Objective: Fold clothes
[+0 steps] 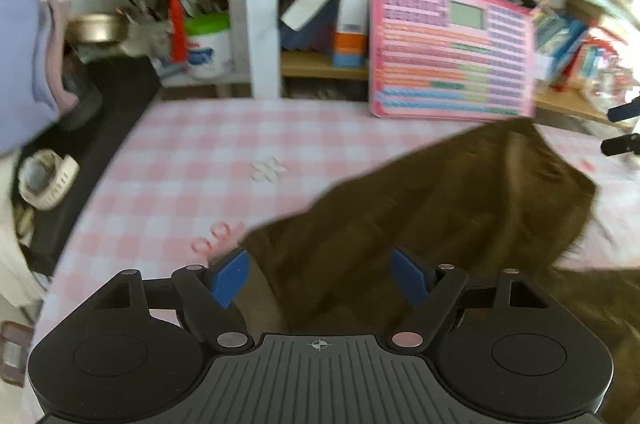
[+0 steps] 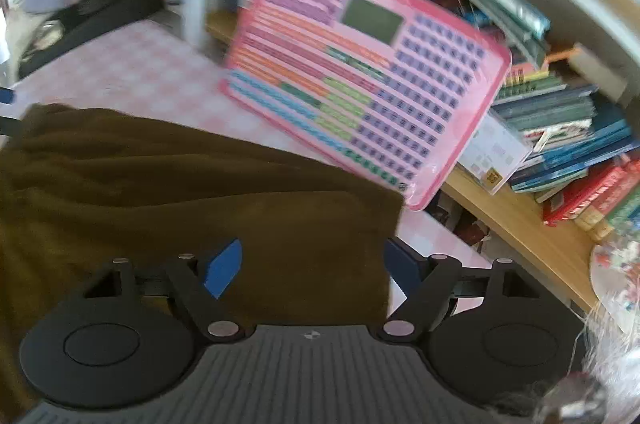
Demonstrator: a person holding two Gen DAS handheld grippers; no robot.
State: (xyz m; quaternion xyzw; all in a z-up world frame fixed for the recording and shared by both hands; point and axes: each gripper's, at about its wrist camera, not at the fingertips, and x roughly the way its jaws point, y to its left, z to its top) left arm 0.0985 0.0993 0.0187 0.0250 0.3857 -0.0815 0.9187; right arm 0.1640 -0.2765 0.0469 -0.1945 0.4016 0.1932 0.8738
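A dark olive-brown garment [image 1: 440, 208] lies on the pink checked tablecloth [image 1: 192, 160]. In the left wrist view my left gripper [image 1: 320, 274] is open, its blue pads standing wide apart over the garment's near left edge. In the right wrist view the same garment [image 2: 180, 192] fills the left and middle. My right gripper [image 2: 310, 266] is open above the garment's right corner, one blue pad [image 2: 222, 268] over the cloth, the other at its edge. The right gripper's fingers show at the far right of the left wrist view [image 1: 622, 128].
A pink keypad toy board [image 1: 452, 44] leans against the bookshelf at the table's back edge; it also shows in the right wrist view [image 2: 360, 80]. Stacked books [image 2: 568, 128] fill the shelves. A white tub [image 1: 208, 44] and a metal bowl [image 1: 96, 28] stand at back left.
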